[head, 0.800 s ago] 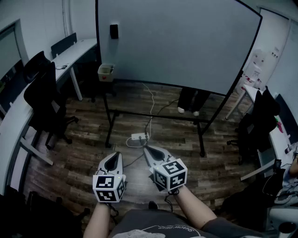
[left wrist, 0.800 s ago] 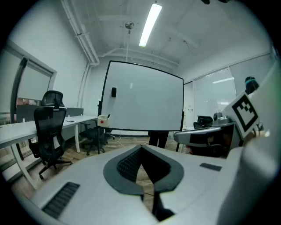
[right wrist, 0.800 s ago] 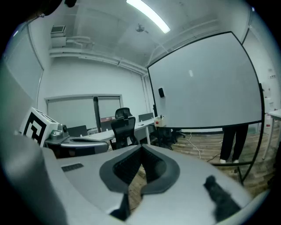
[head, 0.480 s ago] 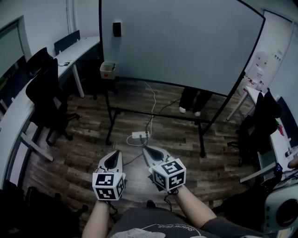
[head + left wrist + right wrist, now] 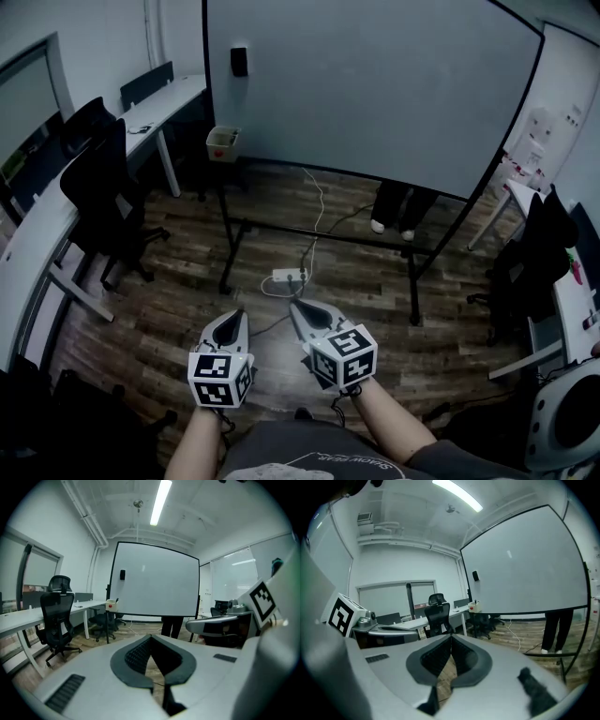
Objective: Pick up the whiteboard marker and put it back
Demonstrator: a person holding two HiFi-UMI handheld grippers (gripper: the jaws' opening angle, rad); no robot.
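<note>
A large whiteboard [image 5: 375,84] on a black wheeled stand fills the middle of the room. A small white box [image 5: 222,142] with a red spot hangs at its lower left corner. In the left gripper view a dark marker [image 5: 116,600] sticks up out of that box [image 5: 110,605]; the box [image 5: 474,606] also shows in the right gripper view. A black eraser [image 5: 239,61] clings to the board above it. My left gripper [image 5: 230,322] and right gripper [image 5: 297,307] hover side by side over the wooden floor, well short of the board. Both are shut with nothing in them [image 5: 150,637] [image 5: 451,637].
A person's legs [image 5: 398,208] show behind the whiteboard. A white power strip [image 5: 289,277] and its cable lie on the floor under the stand. Black office chairs [image 5: 103,187] and a long white desk [image 5: 37,234] line the left; another chair [image 5: 539,262] stands at the right.
The head view has drifted a little, so the whiteboard and floor sit slightly lower and to the right. Both grippers stay shut and side by side in nearly the same place.
</note>
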